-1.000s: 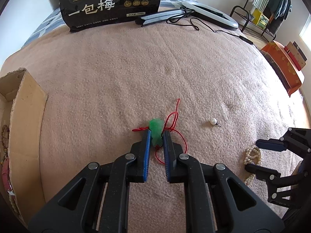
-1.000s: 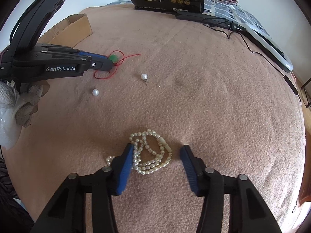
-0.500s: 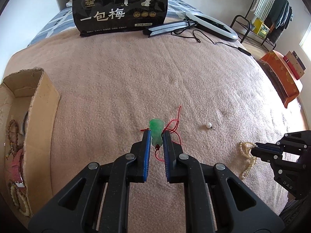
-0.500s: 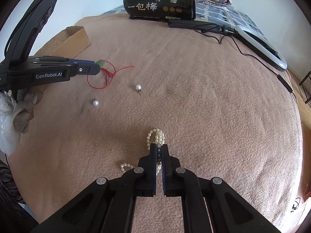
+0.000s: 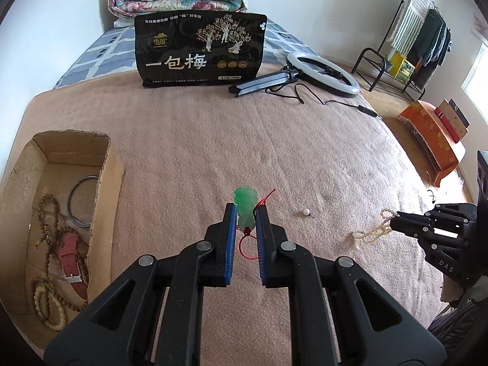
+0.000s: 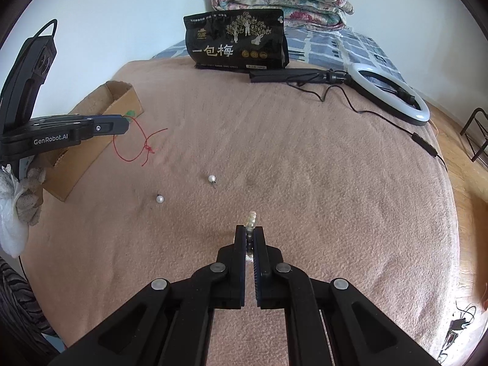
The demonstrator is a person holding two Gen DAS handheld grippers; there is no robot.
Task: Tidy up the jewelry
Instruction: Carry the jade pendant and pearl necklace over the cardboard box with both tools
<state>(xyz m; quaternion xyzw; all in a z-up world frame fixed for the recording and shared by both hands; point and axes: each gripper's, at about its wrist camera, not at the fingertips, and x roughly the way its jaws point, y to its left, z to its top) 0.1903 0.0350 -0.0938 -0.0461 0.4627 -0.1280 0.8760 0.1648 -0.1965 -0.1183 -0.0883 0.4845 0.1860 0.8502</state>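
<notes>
The left gripper (image 5: 245, 213) pinches a green pendant (image 5: 245, 201), its red cord (image 6: 134, 146) hanging above the blanket (image 5: 213, 140). The right gripper (image 6: 250, 233) is pressed together on a pearl necklace (image 5: 373, 230) (one end trails on the blanket). Two pearls (image 6: 212, 178) lie between them, near the box (image 5: 113, 177).

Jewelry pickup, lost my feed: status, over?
Left tongs shut on green pendant. Right tongs shut on pearl strand. Cardboard box path unobstructed; two loose pearls remain.
</notes>
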